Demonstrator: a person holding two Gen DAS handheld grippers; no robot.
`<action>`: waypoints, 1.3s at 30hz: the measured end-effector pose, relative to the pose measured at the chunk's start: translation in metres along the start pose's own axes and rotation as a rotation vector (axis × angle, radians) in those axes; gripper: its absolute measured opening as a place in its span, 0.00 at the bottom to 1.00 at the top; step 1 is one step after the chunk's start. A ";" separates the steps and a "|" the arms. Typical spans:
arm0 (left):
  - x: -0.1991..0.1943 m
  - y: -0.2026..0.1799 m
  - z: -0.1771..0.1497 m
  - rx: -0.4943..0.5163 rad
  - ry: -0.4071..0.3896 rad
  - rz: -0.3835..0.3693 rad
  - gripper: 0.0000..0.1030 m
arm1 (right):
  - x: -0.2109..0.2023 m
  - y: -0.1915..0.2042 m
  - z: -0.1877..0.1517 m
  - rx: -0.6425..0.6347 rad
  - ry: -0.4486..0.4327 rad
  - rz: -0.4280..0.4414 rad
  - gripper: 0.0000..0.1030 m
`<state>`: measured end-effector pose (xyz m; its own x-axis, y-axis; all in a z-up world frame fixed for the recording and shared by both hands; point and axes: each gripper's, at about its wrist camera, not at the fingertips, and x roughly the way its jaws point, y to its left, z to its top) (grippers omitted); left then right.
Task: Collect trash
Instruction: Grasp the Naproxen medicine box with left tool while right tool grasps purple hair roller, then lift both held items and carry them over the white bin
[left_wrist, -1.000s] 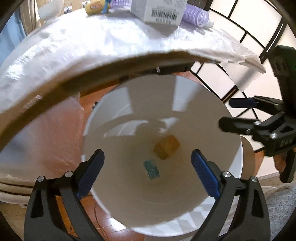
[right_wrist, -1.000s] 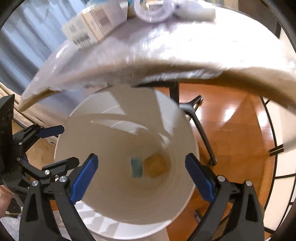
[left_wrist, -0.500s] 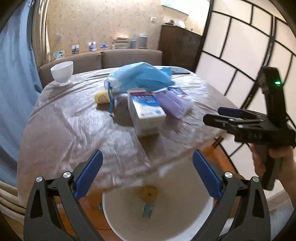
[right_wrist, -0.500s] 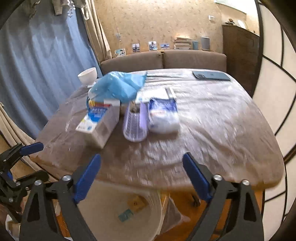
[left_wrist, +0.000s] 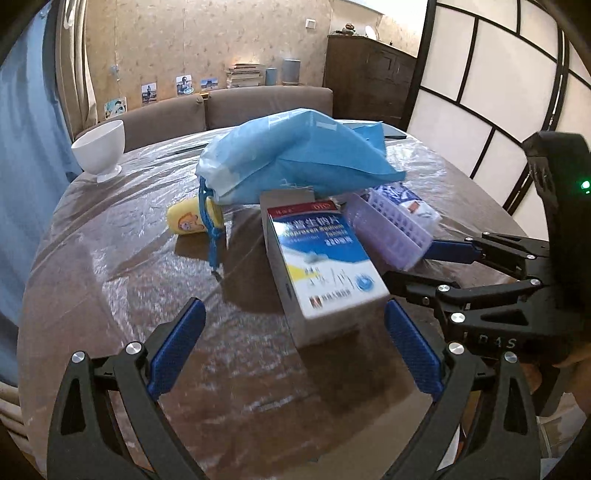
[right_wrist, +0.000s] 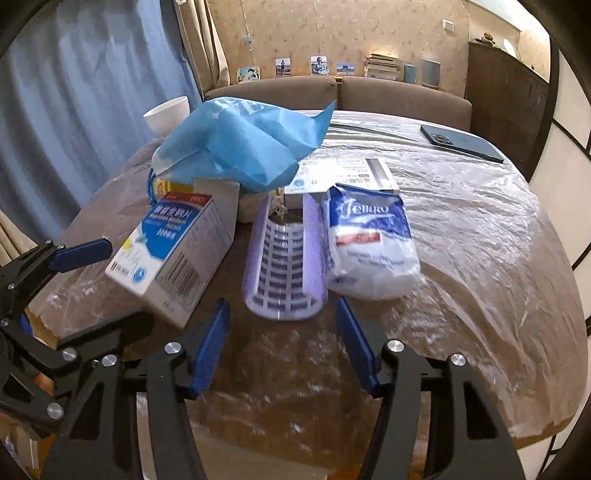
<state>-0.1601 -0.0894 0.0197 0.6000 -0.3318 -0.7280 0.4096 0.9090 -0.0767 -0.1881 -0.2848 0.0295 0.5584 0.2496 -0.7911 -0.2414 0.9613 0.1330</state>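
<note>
Trash on the table ahead of two empty grippers

Trash sits bunched near the middle of the plastic-covered table (right_wrist: 480, 236): a medicine box (left_wrist: 325, 266), a purple roller (right_wrist: 284, 266), a tissue pack (right_wrist: 369, 243), a blue bag (left_wrist: 295, 155) and a small yellow item (left_wrist: 184, 221).

From the left wrist camera, the left gripper (left_wrist: 295, 350) is spread wide with nothing between its blue pads. The box lies just ahead of it, slanting toward the right finger and apart from both. The bag lies behind the box, with the yellow item at its left end.

From the right wrist camera, the right gripper (right_wrist: 282, 347) holds nothing; its jaws have just been closing and are part open. The roller lies just ahead of the gap between the fingers, its open end facing the camera, apart from the pads. The box is to the roller's left, tilted; the tissue pack is touching or just beside the roller's right side. A flat white packet (right_wrist: 343, 177) lies behind them, partly under the bag.

A white bowl (left_wrist: 99, 151) and a phone (right_wrist: 461, 142) lie well apart from the pile.
</note>
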 end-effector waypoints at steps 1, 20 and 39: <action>0.002 0.001 0.002 -0.003 -0.001 0.002 0.95 | 0.001 0.001 0.001 0.001 0.002 0.004 0.50; 0.023 0.012 0.018 -0.001 0.043 0.005 0.49 | 0.012 0.004 0.016 0.004 0.007 -0.005 0.41; -0.016 0.013 0.002 -0.056 0.009 -0.052 0.46 | -0.020 0.000 -0.007 0.067 -0.004 0.117 0.41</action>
<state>-0.1632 -0.0730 0.0319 0.5725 -0.3770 -0.7281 0.4007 0.9034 -0.1527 -0.2049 -0.2903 0.0413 0.5329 0.3611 -0.7653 -0.2519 0.9311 0.2638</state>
